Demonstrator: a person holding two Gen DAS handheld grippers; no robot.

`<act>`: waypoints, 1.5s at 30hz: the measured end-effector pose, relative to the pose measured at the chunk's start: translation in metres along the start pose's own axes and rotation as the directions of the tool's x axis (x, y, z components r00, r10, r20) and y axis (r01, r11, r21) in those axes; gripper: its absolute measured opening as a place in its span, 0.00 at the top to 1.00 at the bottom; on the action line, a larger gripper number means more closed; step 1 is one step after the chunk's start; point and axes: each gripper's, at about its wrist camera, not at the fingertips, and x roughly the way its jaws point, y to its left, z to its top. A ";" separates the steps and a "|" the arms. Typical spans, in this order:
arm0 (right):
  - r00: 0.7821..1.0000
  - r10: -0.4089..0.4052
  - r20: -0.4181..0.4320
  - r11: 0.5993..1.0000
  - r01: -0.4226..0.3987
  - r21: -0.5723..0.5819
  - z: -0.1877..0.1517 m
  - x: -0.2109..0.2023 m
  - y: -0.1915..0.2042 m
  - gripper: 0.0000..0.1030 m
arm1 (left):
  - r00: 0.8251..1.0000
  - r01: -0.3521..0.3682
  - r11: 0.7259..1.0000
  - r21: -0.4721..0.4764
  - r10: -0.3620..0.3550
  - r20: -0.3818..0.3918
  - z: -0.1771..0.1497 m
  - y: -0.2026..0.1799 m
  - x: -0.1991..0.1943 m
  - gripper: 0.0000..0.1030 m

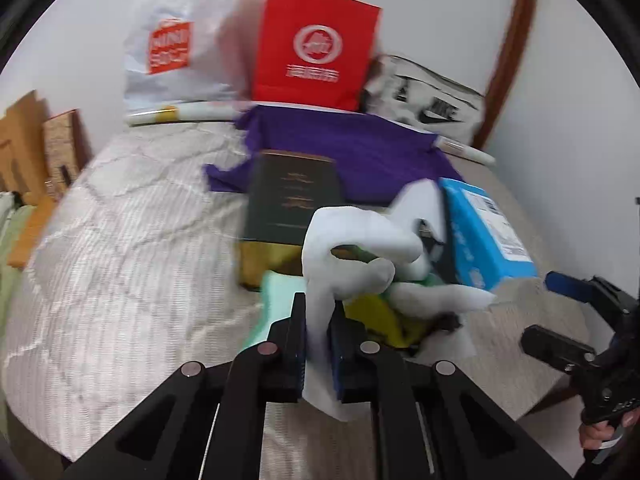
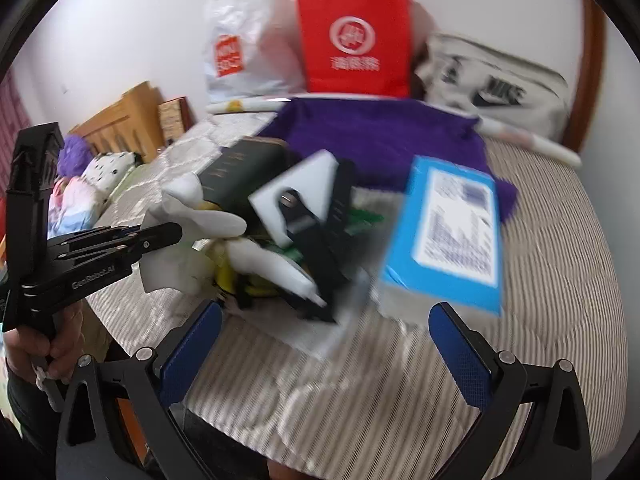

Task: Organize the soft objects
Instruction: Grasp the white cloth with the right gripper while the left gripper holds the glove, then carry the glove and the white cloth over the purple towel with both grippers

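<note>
A twisted white foam strip rises from a pile of soft things in the middle of the bed. My left gripper is shut on the strip's lower end, the white material pinched between its pads. In the right wrist view the same strip hangs from the left gripper at the left. The pile also holds a mint-green sponge, yellow pieces and a white foam block with a cut-out. My right gripper stands open and empty in front of the pile, and shows at the right edge.
A dark green box and a blue box flank the pile on the striped bedcover. Behind lie a purple cloth, a red paper bag, a white plastic bag and a grey sports bag. Plush toys sit far left.
</note>
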 end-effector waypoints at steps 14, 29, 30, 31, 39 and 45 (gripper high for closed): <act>0.995 0.059 -0.075 0.987 -0.070 -0.148 0.021 0.062 0.043 0.29 | 0.998 -0.037 0.985 -0.167 0.027 -0.060 -0.014 0.072 0.031 0.90; 0.990 0.133 -0.044 0.983 -0.137 -0.120 0.020 0.036 0.030 0.77 | 0.998 0.014 0.982 -0.188 -0.026 -0.058 -0.022 0.076 0.045 0.88; 0.991 0.127 -0.032 0.984 -0.130 -0.118 0.019 0.030 0.029 0.77 | 0.998 0.016 0.981 -0.191 -0.027 -0.055 -0.022 0.075 0.045 0.87; 0.993 0.118 -0.023 0.986 -0.120 -0.116 0.018 0.025 0.026 0.77 | 0.998 0.018 0.981 -0.191 -0.029 -0.052 -0.023 0.075 0.044 0.85; 1.000 0.026 -0.014 0.999 -0.027 -0.039 -0.015 -0.002 -0.020 0.77 | 0.999 0.021 0.991 -0.134 -0.026 -0.030 -0.021 0.055 0.046 0.52; 0.997 -0.036 -0.072 0.998 0.038 0.039 -0.044 0.017 -0.058 0.77 | 0.998 -0.043 0.994 -0.098 0.038 -0.050 -0.022 0.048 0.046 0.89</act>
